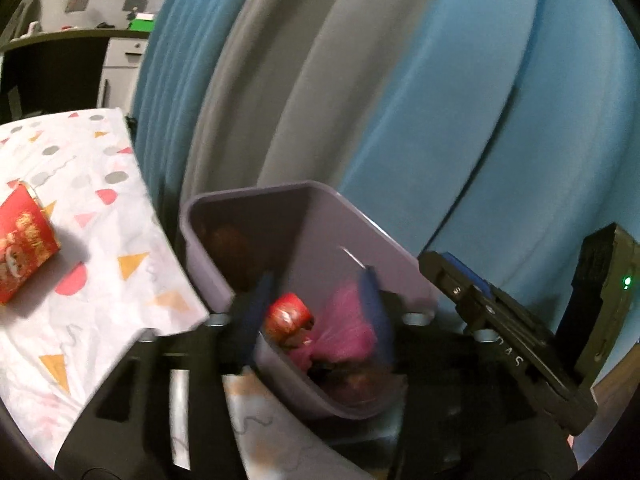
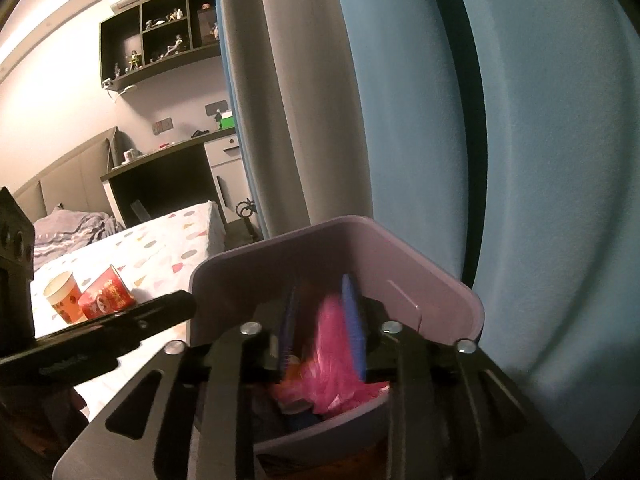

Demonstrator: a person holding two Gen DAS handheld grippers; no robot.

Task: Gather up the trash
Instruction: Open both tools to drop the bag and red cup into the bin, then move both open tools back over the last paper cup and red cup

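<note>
A lilac trash bin [image 1: 352,236] stands by the table edge, also in the right wrist view [image 2: 400,264]. In the left wrist view my left gripper [image 1: 316,312] is over the bin, open, with a small red wrapper [image 1: 288,314] between its blue fingers, apparently falling free above pink trash [image 1: 348,332]. My right gripper [image 2: 324,320] is also over the bin, open, with a pink bag [image 2: 332,368] between and below its fingers. A red paper cup [image 1: 24,248] lies on the patterned tablecloth [image 1: 100,240]; in the right wrist view it lies [image 2: 106,298] beside an upright cup [image 2: 64,296].
Blue and grey curtains [image 1: 400,100] hang behind the bin. The right gripper's body [image 1: 520,344] sits at the bin's right side. A bed [image 2: 72,224], a desk [image 2: 160,168] and wall shelves [image 2: 160,28] stand across the room.
</note>
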